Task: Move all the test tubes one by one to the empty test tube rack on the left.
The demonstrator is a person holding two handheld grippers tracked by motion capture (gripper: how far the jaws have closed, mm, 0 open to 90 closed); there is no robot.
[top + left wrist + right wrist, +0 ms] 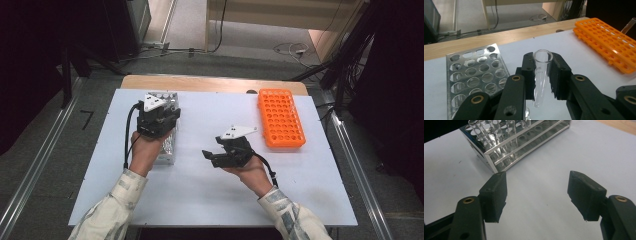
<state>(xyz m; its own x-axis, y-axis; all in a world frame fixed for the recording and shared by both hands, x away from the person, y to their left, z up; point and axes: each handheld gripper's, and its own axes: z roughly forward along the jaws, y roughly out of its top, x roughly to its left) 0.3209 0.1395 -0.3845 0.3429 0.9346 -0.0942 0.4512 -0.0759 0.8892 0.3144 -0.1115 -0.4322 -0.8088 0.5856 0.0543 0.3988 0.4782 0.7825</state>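
Observation:
My left gripper (541, 75) is shut on a clear plastic test tube (541, 75), held upright with its open mouth on top, just right of the metal tube rack (474, 75). From the high view that gripper (157, 117) hovers over the metal rack (167, 150) at the table's left. My right gripper (539, 195) stands open with nothing between its jaws, over bare white table. It (215, 152) sits near the table's middle, pointing left toward the rack. Several clear tubes (486, 130) stand in the metal rack (524, 142).
An orange plastic tube rack (281, 117) lies at the table's right rear, also seen as the orange rack (609, 42). The white table (210, 200) has a wooden strip along its far edge. Cables run across the floor beyond.

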